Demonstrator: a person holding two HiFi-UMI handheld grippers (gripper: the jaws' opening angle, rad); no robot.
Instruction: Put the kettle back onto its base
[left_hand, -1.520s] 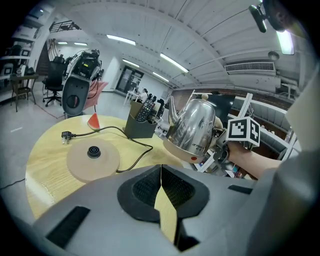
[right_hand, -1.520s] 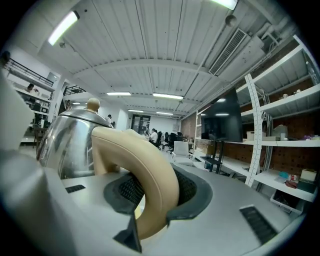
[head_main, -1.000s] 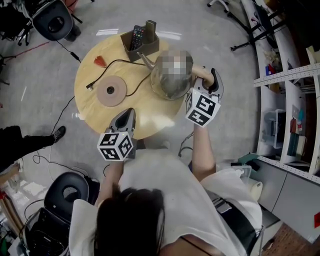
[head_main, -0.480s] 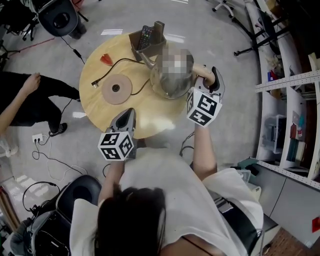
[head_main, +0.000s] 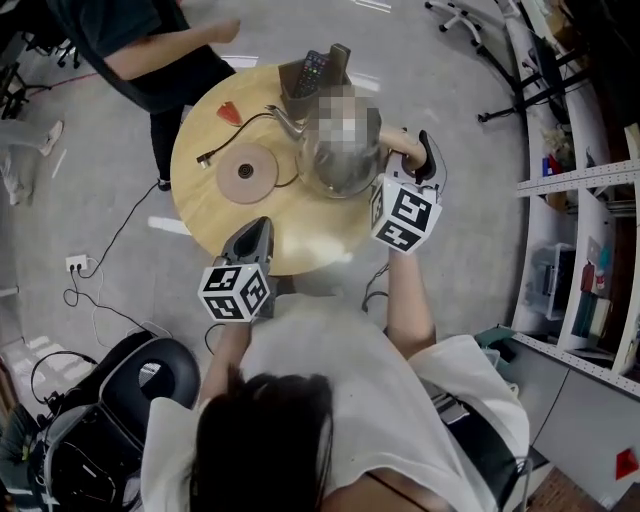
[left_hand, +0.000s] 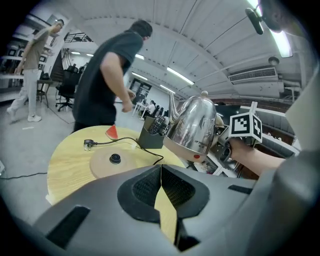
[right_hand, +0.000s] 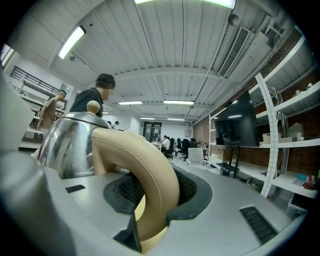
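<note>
Over round table (head_main: 300, 245): kettle (head_main: 340, 160), steel, hangs clear of tabletop, right of base (head_main: 246, 172), apart from it. Right gripper (right_hand: 150, 200) clenched on tan handle (right_hand: 150, 170). Left gripper (left_hand: 161, 200) closed, empty. Advice: hold kettle level, centre over base connector, lower straight, avoid cord (head_main: 255, 122).

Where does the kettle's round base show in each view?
Head view: base, upper middle, left of the kettle.
Left gripper view: base, left of centre, lower left of the kettle.
Right gripper view: not in it.
Shared landmark: the kettle, in all three.
</note>
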